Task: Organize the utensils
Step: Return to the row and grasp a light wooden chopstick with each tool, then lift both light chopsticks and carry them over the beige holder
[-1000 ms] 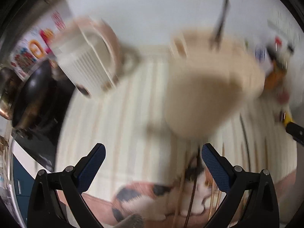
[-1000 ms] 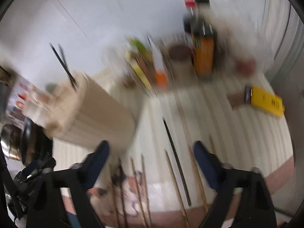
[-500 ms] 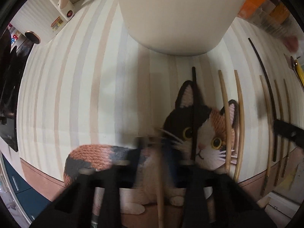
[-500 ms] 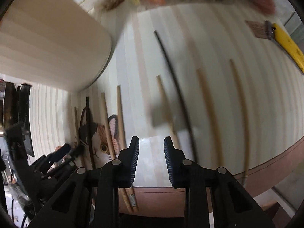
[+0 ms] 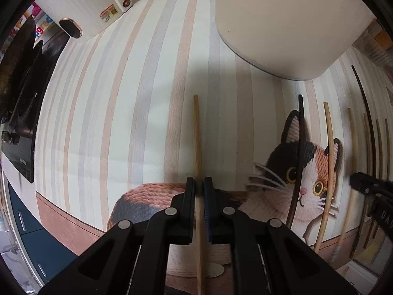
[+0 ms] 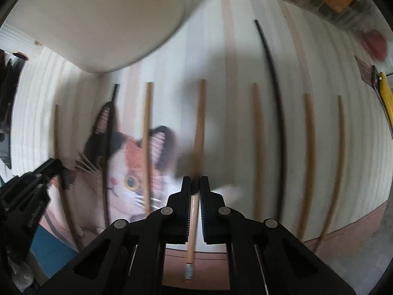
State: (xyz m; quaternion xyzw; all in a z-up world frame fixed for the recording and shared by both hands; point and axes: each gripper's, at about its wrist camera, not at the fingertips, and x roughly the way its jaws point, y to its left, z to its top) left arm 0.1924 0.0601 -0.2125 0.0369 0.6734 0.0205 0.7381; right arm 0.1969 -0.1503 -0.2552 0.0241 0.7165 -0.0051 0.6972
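The wooden chopsticks lie in a row on the striped cat-print mat (image 5: 137, 113) on the bench, with the beige holder (image 5: 289, 24) standing just behind them, its top cut off in both views, and the right wrist view is smeared with blur. The left gripper (image 5: 199, 186) has its fingers clenched on the far-left chopstick (image 5: 197, 135), whose lower end runs out of frame. The right gripper (image 6: 195, 184) is pinched on a middle chopstick (image 6: 199, 123), a capped tip poking out below the fingers.
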